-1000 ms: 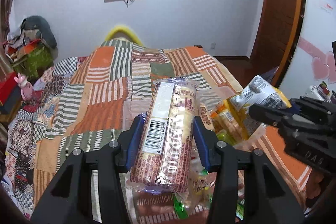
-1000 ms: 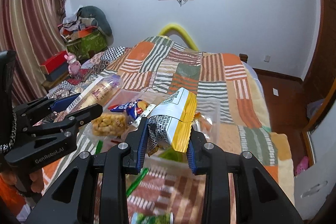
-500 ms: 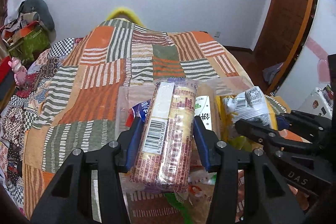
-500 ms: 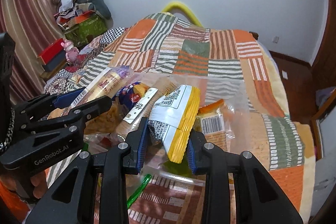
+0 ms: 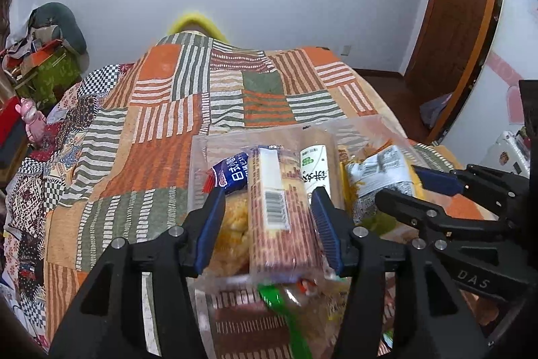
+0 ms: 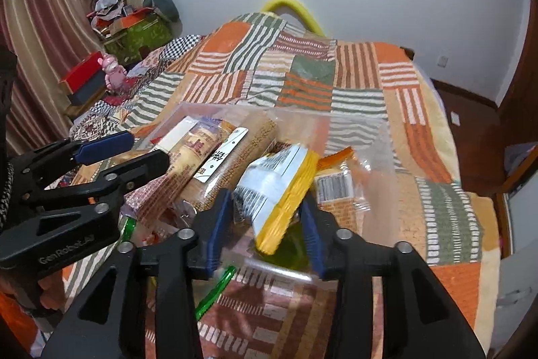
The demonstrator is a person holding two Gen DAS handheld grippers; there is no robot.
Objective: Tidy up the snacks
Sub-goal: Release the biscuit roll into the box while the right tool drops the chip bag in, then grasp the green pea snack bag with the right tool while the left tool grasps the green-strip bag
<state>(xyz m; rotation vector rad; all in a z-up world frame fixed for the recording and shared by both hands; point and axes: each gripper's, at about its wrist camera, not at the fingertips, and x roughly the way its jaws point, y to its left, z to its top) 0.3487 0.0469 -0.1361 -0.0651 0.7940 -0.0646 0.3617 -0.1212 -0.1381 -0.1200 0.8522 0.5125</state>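
While the left gripper (image 5: 269, 221) stands with jaws apart around a biscuit pack (image 5: 280, 214) lying in the clear bin (image 5: 198, 157) on the bed (image 5: 151, 130), the right gripper (image 6: 269, 224), jaws likewise spread, flanks a yellow bag (image 6: 279, 190) over the same bin.

Bedspread (image 5: 168, 123): patchwork of orange, olive green, brown and white stripes, with a black-and-white check patch at its far left. On the bedspread, a clear plastic box (image 5: 198, 157) of snacks. Cracker pack (image 5: 279, 211): red-brown print, white label strip, black barcode. Left of the cracker pack, blue wrapper (image 5: 232, 174) with white characters. Right of it, chip bag (image 6: 279, 190): yellow edge, white-grey back. Both grippers black with blue pads (image 5: 210, 224). Green zip strip (image 6: 215, 288) near the box.
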